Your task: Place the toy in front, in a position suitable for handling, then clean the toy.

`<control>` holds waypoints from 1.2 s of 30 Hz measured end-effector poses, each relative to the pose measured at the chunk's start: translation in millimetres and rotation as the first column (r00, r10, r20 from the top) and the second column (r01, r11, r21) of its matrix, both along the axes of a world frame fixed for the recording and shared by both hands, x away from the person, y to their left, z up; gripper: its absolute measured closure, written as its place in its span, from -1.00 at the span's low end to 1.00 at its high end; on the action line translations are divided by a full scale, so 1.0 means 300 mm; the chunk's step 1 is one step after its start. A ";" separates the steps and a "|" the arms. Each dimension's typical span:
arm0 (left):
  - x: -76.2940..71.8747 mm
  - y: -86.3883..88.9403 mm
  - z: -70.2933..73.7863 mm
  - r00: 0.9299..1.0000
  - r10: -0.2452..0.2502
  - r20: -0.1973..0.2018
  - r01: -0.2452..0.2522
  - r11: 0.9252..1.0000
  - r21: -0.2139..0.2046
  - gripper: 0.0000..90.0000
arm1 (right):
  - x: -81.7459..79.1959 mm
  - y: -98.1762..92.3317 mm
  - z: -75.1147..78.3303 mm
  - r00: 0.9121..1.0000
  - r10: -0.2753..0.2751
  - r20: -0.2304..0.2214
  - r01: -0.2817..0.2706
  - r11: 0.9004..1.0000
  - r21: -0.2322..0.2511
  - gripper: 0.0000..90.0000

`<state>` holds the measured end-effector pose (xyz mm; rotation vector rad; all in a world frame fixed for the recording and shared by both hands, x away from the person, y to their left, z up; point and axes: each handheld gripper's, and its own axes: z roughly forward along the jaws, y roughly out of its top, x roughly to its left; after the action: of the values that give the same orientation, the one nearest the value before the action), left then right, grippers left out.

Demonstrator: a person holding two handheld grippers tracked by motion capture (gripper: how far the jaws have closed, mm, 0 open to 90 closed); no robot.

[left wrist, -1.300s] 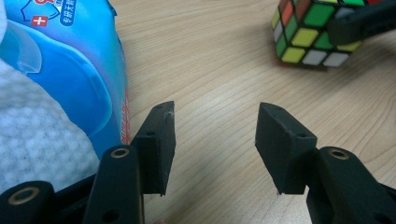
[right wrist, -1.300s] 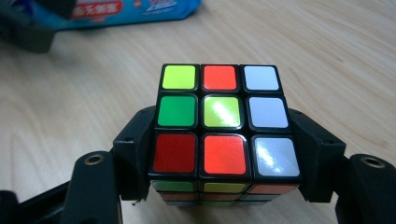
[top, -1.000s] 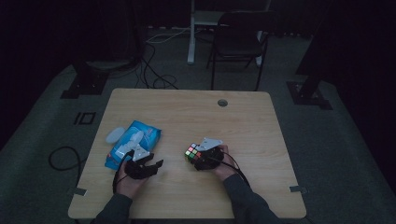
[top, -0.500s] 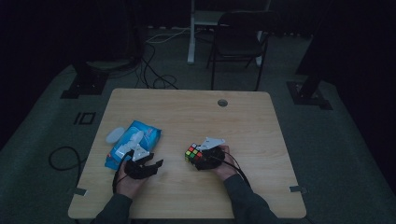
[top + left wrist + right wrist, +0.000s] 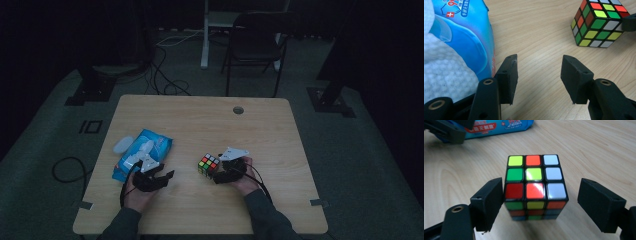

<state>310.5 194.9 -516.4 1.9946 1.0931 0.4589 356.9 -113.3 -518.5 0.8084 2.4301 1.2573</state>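
A scrambled colour cube [image 5: 208,163] [image 5: 534,185] stands on the wooden table [image 5: 200,125], right of centre. My right gripper [image 5: 216,171] [image 5: 542,192] straddles it from the near right. Its jaws have just been opening; the left pad sits next to the cube's side and the right pad stands clear with a gap. My left gripper [image 5: 165,171] [image 5: 539,67] rests open on the table with only bare wood between its jaws. It lies close beside a blue wet-wipe pack [image 5: 145,150] [image 5: 466,32], with a white wipe [image 5: 446,72] sticking out. The cube [image 5: 599,22] lies ahead of it to the right.
A round cable hole [image 5: 238,110] is near the table's far edge. A small whitish lid [image 5: 122,145] lies left of the pack. Behind the table stand a dark chair [image 5: 255,45] and a white desk leg [image 5: 205,35]. Cables [image 5: 165,75] run over the floor.
The right gripper's jaws look wider round the cube than a second ago. Both hands, the cube and the wipe pack stay where they were.
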 end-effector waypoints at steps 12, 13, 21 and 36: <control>-0.009 0.001 0.026 1.000 -0.003 0.019 0.003 1.000 -0.007 0.08 | -0.033 -0.049 0.005 1.000 -0.023 -0.005 0.024 0.999 0.022 -0.54; -0.011 0.000 0.031 1.000 -0.003 0.023 0.003 1.000 -0.003 0.08 | -0.034 -0.052 0.006 1.000 -0.028 -0.003 0.028 0.999 0.022 -0.54; -0.033 0.031 0.102 0.997 0.013 0.077 -0.015 1.000 0.021 0.07 | -0.030 -0.062 0.010 0.999 -0.032 -0.009 0.033 0.998 0.045 -0.46; 0.005 0.250 0.177 0.975 0.151 0.161 -0.159 0.987 0.037 -0.06 | -0.038 -0.069 -0.001 0.999 -0.041 -0.017 0.042 0.997 0.059 -0.47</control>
<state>312.2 269.8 -463.3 1.8868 1.1520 0.7201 345.6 -133.9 -518.9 0.8830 2.3854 1.3183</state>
